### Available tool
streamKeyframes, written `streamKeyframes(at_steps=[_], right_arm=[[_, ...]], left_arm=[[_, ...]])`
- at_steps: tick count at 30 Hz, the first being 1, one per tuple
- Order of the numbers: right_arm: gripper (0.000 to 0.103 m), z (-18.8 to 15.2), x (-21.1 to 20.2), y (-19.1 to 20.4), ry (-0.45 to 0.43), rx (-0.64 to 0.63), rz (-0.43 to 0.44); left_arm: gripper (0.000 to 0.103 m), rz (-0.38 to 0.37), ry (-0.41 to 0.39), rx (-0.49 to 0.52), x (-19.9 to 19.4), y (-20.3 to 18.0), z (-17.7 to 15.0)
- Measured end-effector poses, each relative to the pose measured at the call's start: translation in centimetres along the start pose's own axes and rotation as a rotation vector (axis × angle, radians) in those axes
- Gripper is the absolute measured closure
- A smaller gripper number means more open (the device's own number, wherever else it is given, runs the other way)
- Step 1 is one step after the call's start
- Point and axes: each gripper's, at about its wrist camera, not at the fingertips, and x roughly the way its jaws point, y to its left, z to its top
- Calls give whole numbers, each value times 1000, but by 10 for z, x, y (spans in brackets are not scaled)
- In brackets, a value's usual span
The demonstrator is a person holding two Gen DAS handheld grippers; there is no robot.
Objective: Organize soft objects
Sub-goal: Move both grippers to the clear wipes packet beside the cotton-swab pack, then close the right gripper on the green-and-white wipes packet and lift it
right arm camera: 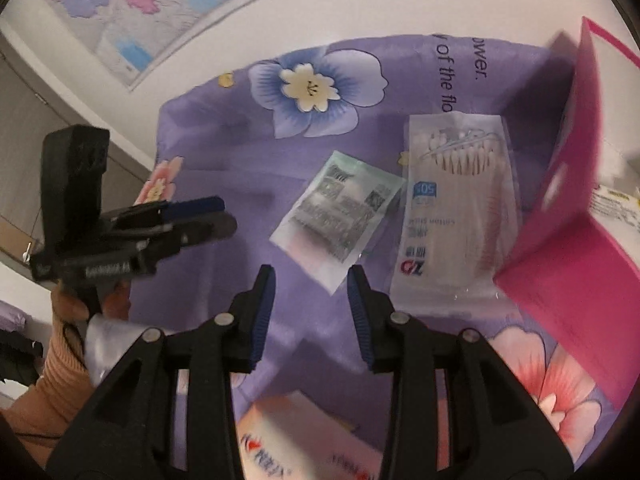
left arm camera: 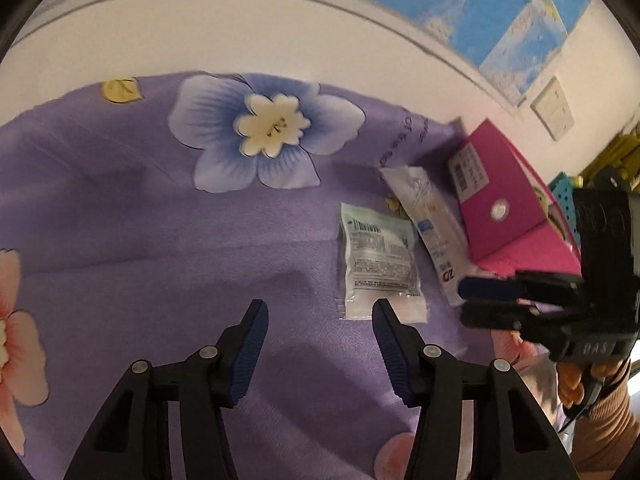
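Observation:
A small clear packet (left arm camera: 378, 264) (right arm camera: 336, 216) with printed text lies flat on the purple flowered cloth (left arm camera: 160, 240) (right arm camera: 240, 152). To its right lies a bag of cotton swabs (left arm camera: 428, 224) (right arm camera: 452, 208), partly under an open pink box (left arm camera: 508, 200) (right arm camera: 580, 240). My left gripper (left arm camera: 319, 312) (right arm camera: 224, 214) hovers open over bare cloth just left of the packet, with nothing between its fingers. My right gripper (right arm camera: 312, 280) (left arm camera: 464, 302) is open above the packet's near corner, and its pads do not press on it.
A pack of tissues (right arm camera: 304, 440) lies under the right gripper, near the cloth's front. A white wall with maps (left arm camera: 520, 20) (right arm camera: 140, 8) stands behind. A teal perforated basket (left arm camera: 564, 200) sits beyond the pink box. A peach sleeve (right arm camera: 52, 384) shows at the edge.

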Motion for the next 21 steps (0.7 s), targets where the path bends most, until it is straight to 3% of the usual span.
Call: streamKeyframes(at_steps=[5, 8, 16, 21], right_arm=[[61, 12, 19, -10, 28, 65, -26], [53, 16, 24, -15, 32, 96, -45], [52, 23, 39, -19, 66, 128, -58], [51, 29, 46, -18, 61, 152, -24]], left_arm=[[54, -3, 27, 57, 16, -12, 2], [54, -12, 44, 84, 24, -16, 3], [55, -11, 74, 149, 31, -23, 4], [55, -13, 85, 184, 30, -28, 2]])
